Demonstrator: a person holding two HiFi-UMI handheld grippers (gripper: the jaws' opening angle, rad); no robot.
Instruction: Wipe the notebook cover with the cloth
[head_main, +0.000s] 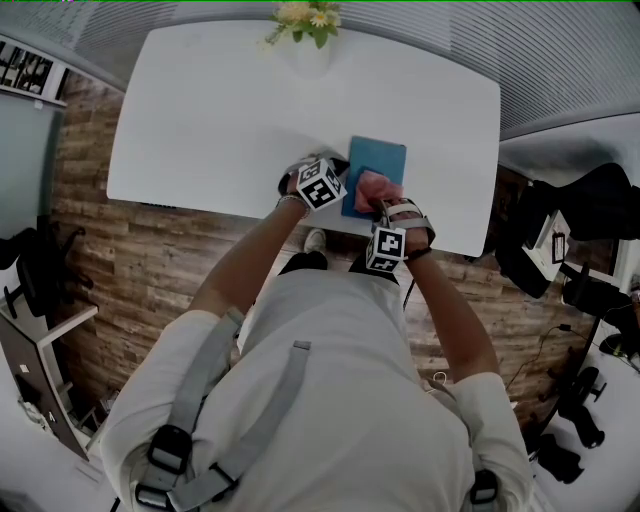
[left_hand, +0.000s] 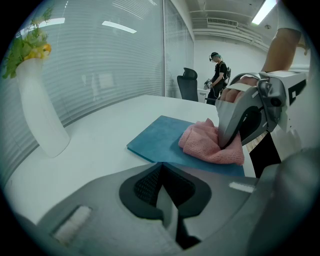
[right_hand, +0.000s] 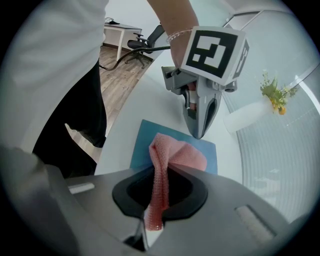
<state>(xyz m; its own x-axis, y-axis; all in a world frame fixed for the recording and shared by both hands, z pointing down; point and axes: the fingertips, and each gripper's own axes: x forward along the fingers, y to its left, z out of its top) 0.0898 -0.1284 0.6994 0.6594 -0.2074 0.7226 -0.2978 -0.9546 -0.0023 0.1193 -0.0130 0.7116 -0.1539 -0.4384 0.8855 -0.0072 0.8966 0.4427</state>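
One pink knitted cloth (head_main: 375, 190) is lying bunched on one flat teal rectangular notebook (head_main: 378, 158), which is sitting near the front edge of one white rounded desk (head_main: 220, 120). Right tongs (left_hand: 223, 143) are pinching a strip of the cloth, and left tongs (right_hand: 200, 131) are pressing together on nothing just beside the notebook. One tall smooth white vase (left_hand: 40, 117) is standing well apart.
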